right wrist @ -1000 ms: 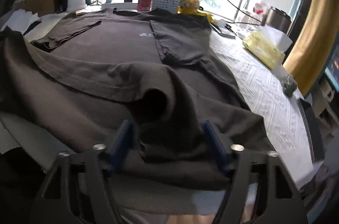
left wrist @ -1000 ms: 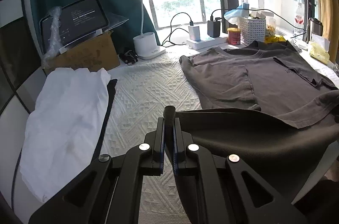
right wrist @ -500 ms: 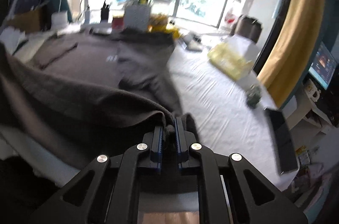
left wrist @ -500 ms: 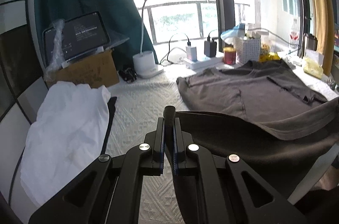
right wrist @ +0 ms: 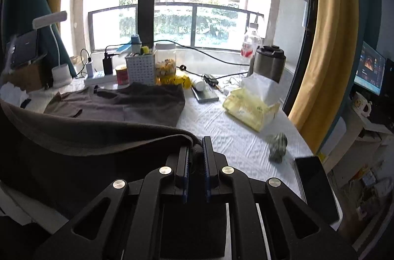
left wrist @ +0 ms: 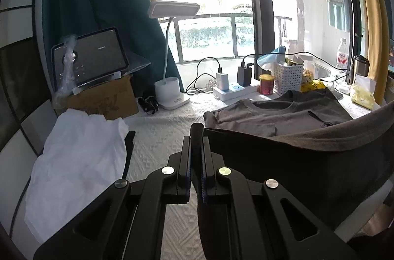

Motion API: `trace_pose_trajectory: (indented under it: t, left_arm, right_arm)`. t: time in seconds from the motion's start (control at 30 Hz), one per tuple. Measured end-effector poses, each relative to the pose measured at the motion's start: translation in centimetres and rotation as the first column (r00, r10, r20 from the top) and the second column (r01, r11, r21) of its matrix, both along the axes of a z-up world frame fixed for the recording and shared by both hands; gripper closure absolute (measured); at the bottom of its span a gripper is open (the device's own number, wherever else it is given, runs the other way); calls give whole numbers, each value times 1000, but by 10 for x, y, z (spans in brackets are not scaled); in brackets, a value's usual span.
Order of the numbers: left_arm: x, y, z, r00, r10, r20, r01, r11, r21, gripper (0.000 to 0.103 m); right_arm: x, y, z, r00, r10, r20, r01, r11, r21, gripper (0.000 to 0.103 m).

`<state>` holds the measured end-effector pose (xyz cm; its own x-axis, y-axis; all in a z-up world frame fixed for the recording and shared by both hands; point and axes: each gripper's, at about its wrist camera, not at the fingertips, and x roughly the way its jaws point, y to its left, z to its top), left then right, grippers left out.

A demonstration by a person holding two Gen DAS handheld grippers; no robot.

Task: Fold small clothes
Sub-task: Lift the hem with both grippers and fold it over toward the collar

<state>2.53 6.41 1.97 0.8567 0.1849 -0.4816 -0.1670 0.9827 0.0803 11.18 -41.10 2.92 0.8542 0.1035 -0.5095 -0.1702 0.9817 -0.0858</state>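
Note:
A dark grey T-shirt [left wrist: 283, 117] lies on the white textured table cover, collar toward the window. Its near hem [left wrist: 307, 149] is lifted off the table and stretched between my two grippers. My left gripper [left wrist: 196, 137] is shut on the hem's left corner, a fold of cloth poking out above the pads. In the right wrist view the same T-shirt [right wrist: 128, 105] shows its sleeves folded in, and my right gripper [right wrist: 196, 149] is shut on the hem's right corner. The raised hem [right wrist: 98, 134] hides the shirt's lower half.
White clothes [left wrist: 76, 161] lie at the left. Behind stand a tablet on a cardboard box [left wrist: 98, 100], a desk lamp [left wrist: 170, 92], a power strip [left wrist: 231, 89], a red can [left wrist: 266, 84] and a white basket [left wrist: 288, 78]. A tissue pack [right wrist: 251, 107], a crumpled object [right wrist: 278, 146] and a phone [right wrist: 315, 186] lie right.
My right gripper went from open around a bunch of hem to shut on it, then rose and swung right. Both grippers lifted the hem, so more of the window shows.

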Motion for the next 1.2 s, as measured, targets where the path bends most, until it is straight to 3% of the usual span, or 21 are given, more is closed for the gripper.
trace_pose_trajectory:
  t: [0.47,1.2]
  left_arm:
    - [45,12,1,1000,3,-10,-3,1000,-15,98]
    - [144,24,-13,999,-8,-41,10,999,35,98]
  right_arm:
    - [60,14,12,1000,4,12,-4,1000,0,92]
    - [178,38,-10,999,52,-9,-52,996,-69,92]
